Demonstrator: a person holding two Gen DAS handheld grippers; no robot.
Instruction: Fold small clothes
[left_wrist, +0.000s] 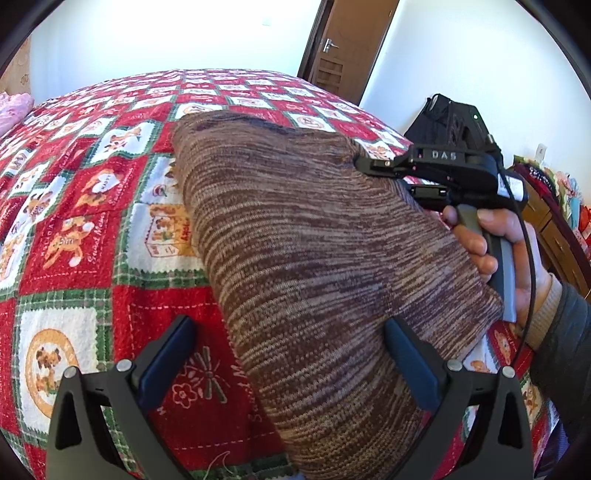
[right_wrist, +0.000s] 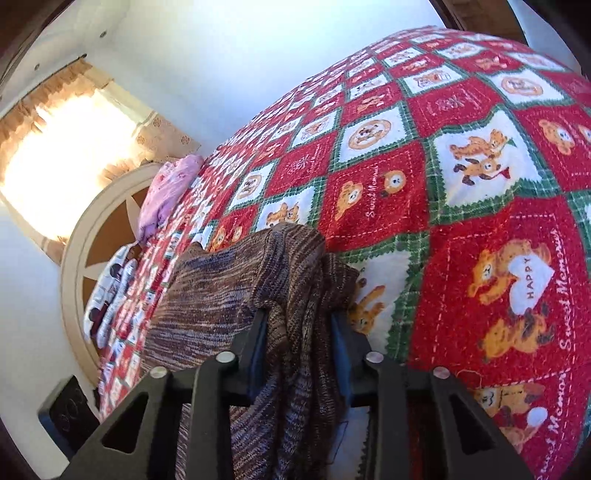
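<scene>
A brown striped knit garment (left_wrist: 314, 266) lies on the bed's red, green and white bear-print blanket (left_wrist: 92, 221). My left gripper (left_wrist: 288, 354) is open, its fingers (left_wrist: 170, 354) wide apart over the garment's near end, which passes under the right finger. My right gripper (left_wrist: 360, 164) shows in the left wrist view at the garment's far right edge, held by a hand. In the right wrist view the right gripper (right_wrist: 299, 325) is shut on a bunched fold of the garment (right_wrist: 295, 280), lifting it off the blanket (right_wrist: 480, 184).
A pink cloth (right_wrist: 166, 192) and a black-and-white patterned item (right_wrist: 110, 295) lie near the round cream headboard (right_wrist: 81, 258). A wooden door (left_wrist: 343, 44) stands behind the bed. Wooden furniture with colourful items (left_wrist: 561, 206) is at the right.
</scene>
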